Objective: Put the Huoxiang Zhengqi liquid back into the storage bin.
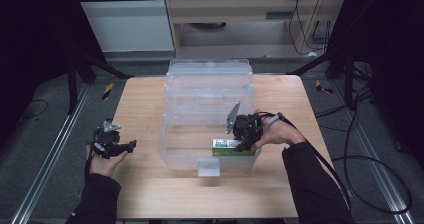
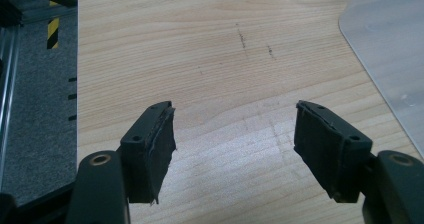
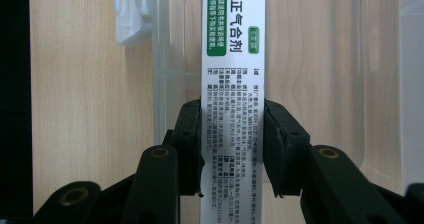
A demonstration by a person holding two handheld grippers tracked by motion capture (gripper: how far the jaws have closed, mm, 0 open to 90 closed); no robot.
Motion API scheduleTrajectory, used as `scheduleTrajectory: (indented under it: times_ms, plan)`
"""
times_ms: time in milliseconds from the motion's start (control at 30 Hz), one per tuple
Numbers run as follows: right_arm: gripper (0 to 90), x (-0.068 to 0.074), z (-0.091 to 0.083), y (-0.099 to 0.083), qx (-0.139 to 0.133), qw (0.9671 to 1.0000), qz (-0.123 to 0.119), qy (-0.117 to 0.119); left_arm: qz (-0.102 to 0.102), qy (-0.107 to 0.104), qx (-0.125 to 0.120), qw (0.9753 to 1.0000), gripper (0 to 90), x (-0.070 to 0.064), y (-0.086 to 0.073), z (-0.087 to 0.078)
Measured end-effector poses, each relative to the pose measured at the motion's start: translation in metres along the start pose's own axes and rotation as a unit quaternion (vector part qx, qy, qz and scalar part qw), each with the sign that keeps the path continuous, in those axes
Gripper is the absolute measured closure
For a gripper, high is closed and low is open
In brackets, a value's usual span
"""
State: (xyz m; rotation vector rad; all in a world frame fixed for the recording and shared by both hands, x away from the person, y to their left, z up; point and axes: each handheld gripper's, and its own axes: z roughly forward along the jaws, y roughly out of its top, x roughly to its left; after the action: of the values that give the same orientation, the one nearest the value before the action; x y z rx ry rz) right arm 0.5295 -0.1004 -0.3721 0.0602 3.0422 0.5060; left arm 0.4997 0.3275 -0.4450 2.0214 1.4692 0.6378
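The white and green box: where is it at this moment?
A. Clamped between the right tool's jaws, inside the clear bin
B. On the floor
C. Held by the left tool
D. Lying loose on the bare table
A: the right tool has its jaws pressed against both sides of the white and green box, low inside the clear bin.

Grippers: two, the left gripper [image 1: 131, 145] and the right gripper [image 1: 243, 145]
Jaws on each gripper: two, black
Hands: two, a left hand [image 1: 102, 163] and a right hand [image 1: 277, 133], one on each gripper
Dark sleeves: two
Clear plastic bins: one [image 1: 210, 84], standing on the desk
Latch tabs on the bin's near wall: one [image 1: 208, 167]
White-and-green boxes: one [image 3: 233, 54], printed with text
Desks: one [image 1: 145, 184], of pale wood
Grey three-cornered plates: two, one on top of each gripper
Yellow-and-black striped markers on the floor: two [image 1: 107, 90], one at each side of the desk
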Motion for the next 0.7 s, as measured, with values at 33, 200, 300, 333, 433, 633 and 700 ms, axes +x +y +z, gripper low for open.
scheduleTrajectory:
  times_ms: [33,200,300,333,433,633,700]
  plan:
    - [63.5,0.001,0.001,0.000,0.000,1.0000,0.000,-0.001,0.000,0.000,0.000,1.0000,31.6,0.000,0.000,0.000]
    - [63.4,0.002,0.004,-0.001,0.001,1.0000,0.000,-0.004,0.000,0.000,0.000,1.0000,31.6,0.000,0.000,0.000]
    - [63.3,0.002,0.006,-0.001,0.004,1.0000,0.001,-0.005,0.000,0.000,0.000,1.0000,31.6,0.000,0.000,0.000]
    - [63.3,0.003,0.007,-0.001,0.005,1.0000,0.003,-0.007,0.000,0.000,0.000,1.0000,31.6,0.000,0.000,0.000]
    - [63.2,0.003,0.010,-0.001,0.007,0.9999,0.007,-0.008,0.001,-0.001,0.001,1.0000,31.6,0.000,0.000,0.000]
    - [63.4,0.005,0.008,-0.003,0.008,0.9997,0.019,-0.011,0.001,-0.001,0.002,1.0000,31.6,-0.001,0.000,0.001]
    - [63.7,0.005,0.005,-0.003,0.002,0.9997,0.021,-0.014,0.002,-0.001,0.002,1.0000,31.5,-0.002,0.000,0.002]
